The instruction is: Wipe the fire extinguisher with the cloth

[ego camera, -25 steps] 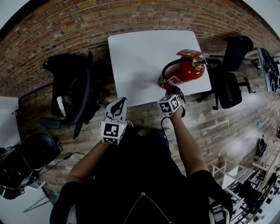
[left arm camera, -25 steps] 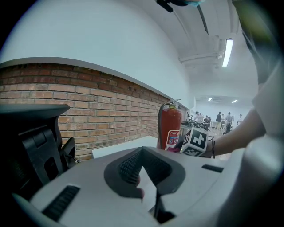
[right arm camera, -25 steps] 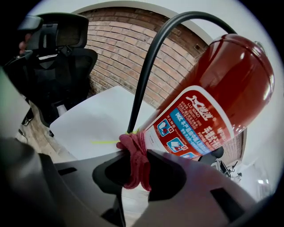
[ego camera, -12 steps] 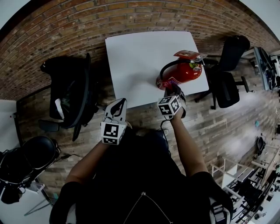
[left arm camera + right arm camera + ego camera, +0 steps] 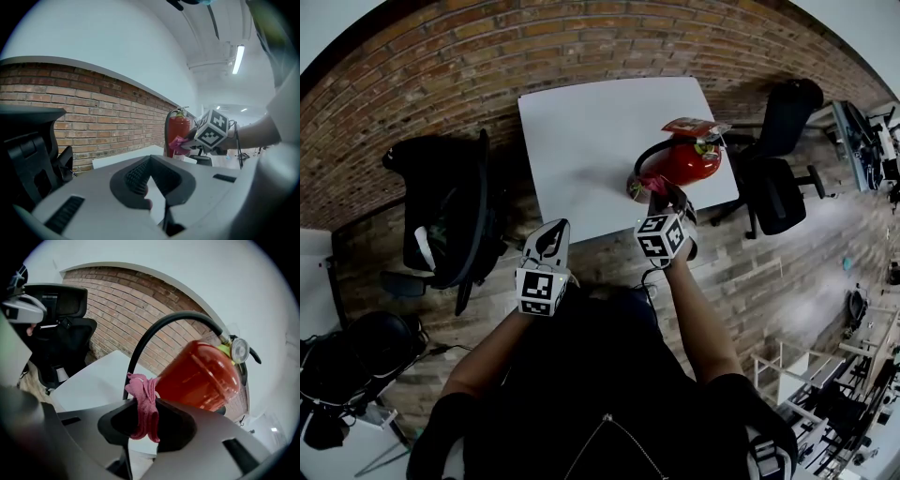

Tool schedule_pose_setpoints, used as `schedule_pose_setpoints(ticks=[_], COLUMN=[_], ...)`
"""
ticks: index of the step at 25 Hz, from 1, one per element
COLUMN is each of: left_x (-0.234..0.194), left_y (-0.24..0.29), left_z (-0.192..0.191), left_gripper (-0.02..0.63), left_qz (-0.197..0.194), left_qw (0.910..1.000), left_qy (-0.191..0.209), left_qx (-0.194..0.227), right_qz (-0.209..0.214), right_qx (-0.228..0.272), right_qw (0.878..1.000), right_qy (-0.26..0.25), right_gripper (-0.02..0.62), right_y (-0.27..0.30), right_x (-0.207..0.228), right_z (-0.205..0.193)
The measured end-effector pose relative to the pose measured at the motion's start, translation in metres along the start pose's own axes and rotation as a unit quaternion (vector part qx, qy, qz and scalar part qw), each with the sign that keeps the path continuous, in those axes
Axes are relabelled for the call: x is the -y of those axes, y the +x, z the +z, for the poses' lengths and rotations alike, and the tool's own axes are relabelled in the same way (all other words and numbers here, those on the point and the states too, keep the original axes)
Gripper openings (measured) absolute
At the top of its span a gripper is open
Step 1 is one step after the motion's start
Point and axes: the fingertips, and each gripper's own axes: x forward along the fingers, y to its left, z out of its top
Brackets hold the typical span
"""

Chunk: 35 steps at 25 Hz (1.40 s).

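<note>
1. The head view has swung. The desk (image 5: 581, 141) now lies further left in the frame, and its near edge sits lower.
2. The fire extinguisher (image 5: 680, 161) has drifted left and down in the frame along with the desk.
3. The right hand-held gripper (image 5: 667, 195), carrying the cloth (image 5: 143, 404), has its marker cube slightly lower in the frame. More of its dark jaws shows between the cube and the red body.
4. The left hand-held gripper (image 5: 551, 234) has dropped a little in the frame.
5. The office chair (image 5: 783, 192) at the right has shifted left. The black chair (image 5: 450, 216) at the left sits nearer the frame's edge.
</note>
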Motion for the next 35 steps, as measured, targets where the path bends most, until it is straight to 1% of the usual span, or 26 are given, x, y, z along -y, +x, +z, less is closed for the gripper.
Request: schedule_pose_setpoints(ticks=[10,29,33,35], left_x=[0.006,0.013,0.015,0.017], left_y=[0.005,-0.001,-0.002,-0.003], left_z=[0.012,0.015,0.014,0.016], left_gripper=[0.030,0.029,0.031,0.030], left_qz=[-0.014,-0.016,-0.018,-0.018], left_qw=[0.9998,0.9997,0.9997,0.9996], left_qy=[0.006,0.012,0.012,0.014], left_qx=[0.012,0.016,0.013,0.016], right_qz=[-0.038,-0.094,-0.111,-0.126], right_qx=[0.043,0.099,0.110,0.119], right_qw=[0.998,0.991,0.988,0.985], right_qy=[-0.001,-0.007,-0.011,-0.022], right_gripper=[0.106,0.106,0.106,0.106], right_y=[-0.038,-0.090,-0.102,-0.110], right_x=[0.032,0.071,0.081,0.087], right_z=[0.040,0.071,0.076,0.079])
